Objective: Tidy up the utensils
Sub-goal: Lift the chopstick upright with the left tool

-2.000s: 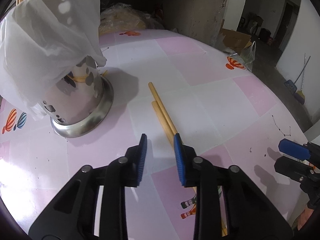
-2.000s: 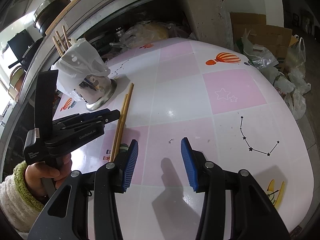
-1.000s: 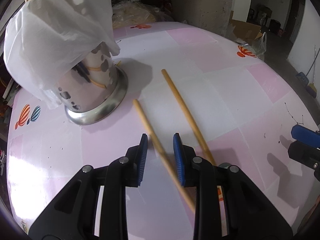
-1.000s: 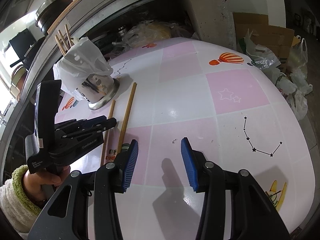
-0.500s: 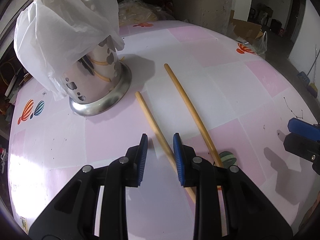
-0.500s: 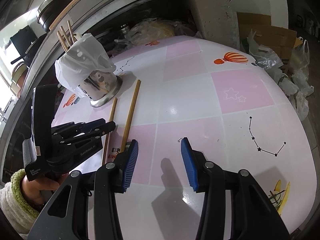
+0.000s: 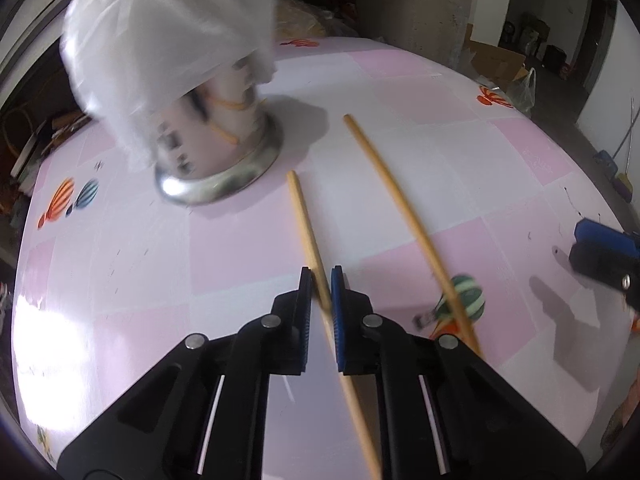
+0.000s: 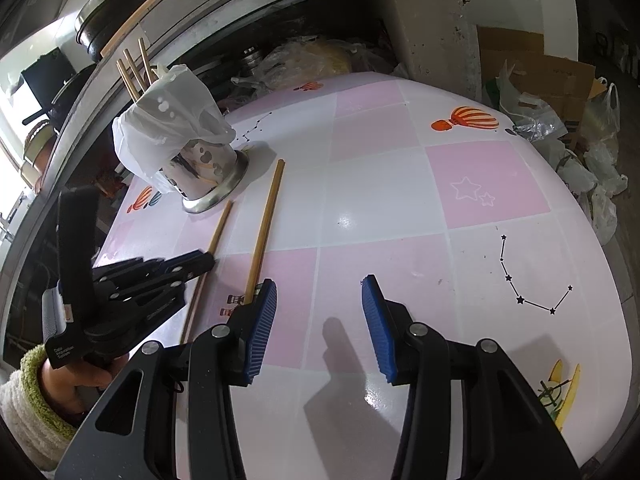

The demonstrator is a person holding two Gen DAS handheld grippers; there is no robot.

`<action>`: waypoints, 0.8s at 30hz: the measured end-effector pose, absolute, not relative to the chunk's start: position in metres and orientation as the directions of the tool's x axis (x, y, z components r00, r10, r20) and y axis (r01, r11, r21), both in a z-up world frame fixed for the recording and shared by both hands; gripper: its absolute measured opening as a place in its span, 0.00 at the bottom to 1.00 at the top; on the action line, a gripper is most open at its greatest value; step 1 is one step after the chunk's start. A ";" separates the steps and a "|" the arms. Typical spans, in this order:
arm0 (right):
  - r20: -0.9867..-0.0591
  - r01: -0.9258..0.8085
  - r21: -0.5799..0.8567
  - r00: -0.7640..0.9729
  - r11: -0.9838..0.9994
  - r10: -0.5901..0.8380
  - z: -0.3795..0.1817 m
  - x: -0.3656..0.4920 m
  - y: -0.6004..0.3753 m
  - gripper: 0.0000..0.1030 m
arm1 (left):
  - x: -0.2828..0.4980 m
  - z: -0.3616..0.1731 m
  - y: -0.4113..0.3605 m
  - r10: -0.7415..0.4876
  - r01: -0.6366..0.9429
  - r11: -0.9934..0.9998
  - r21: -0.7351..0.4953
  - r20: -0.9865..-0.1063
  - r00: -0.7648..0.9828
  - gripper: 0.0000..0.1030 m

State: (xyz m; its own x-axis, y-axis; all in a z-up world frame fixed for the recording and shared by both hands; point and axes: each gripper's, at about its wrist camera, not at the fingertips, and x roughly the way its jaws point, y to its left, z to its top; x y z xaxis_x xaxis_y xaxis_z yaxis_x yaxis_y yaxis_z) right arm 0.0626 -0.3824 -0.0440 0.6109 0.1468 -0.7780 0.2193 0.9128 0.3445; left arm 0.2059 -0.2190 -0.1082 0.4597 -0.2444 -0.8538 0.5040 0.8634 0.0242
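Two wooden chopsticks lie on the pink and white table. My left gripper (image 7: 321, 280) has closed around the left chopstick (image 7: 305, 220), near its middle; it also shows in the right wrist view (image 8: 214, 240). The second chopstick (image 7: 396, 196) lies to its right, also seen in the right wrist view (image 8: 266, 232). A steel utensil holder (image 7: 216, 152) with a white plastic bag over it stands at the back left and holds several chopsticks (image 8: 134, 68). My right gripper (image 8: 318, 312) is open and empty above the table, right of the chopsticks.
The left gripper's body (image 8: 120, 292) and the hand holding it fill the left of the right wrist view. Plastic bags and cardboard boxes (image 8: 560, 92) sit beyond the table's far right edge. Pots (image 8: 108, 12) stand on a shelf behind.
My left gripper has closed from open onto the left chopstick and moved slightly forward. The right gripper has stayed open and almost still.
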 end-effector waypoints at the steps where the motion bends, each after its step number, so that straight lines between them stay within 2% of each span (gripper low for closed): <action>1: -0.778 0.220 0.345 0.611 0.912 0.146 -0.044 0.063 -0.382 0.43 | 0.204 -0.108 -0.213 -0.244 0.499 0.867 0.019 -0.856 0.456 0.08; 9: -0.777 0.211 0.347 0.610 0.914 0.154 -0.044 0.063 -0.379 0.43 | 0.202 -0.105 -0.178 -0.261 0.457 0.888 -0.059 -0.881 0.394 0.09; 10: -0.777 0.210 0.347 0.610 0.914 0.155 -0.044 0.062 -0.379 0.43 | 0.203 -0.105 -0.176 -0.268 0.454 0.888 -0.071 -0.883 0.386 0.10; 13: -0.776 0.209 0.348 0.612 0.914 0.156 -0.044 0.062 -0.378 0.43 | 0.211 -0.104 -0.175 -0.274 0.443 0.892 -0.088 -0.885 0.376 0.26; 14: -0.776 0.210 0.348 0.612 0.914 0.155 -0.044 0.061 -0.379 0.43 | 0.214 -0.103 -0.175 -0.279 0.441 0.892 -0.094 -0.884 0.376 0.28; 24: -0.774 0.214 0.354 0.614 0.910 0.157 -0.045 0.062 -0.380 0.43 | 0.246 -0.105 -0.202 -0.257 0.454 0.888 -0.071 -0.897 0.361 0.29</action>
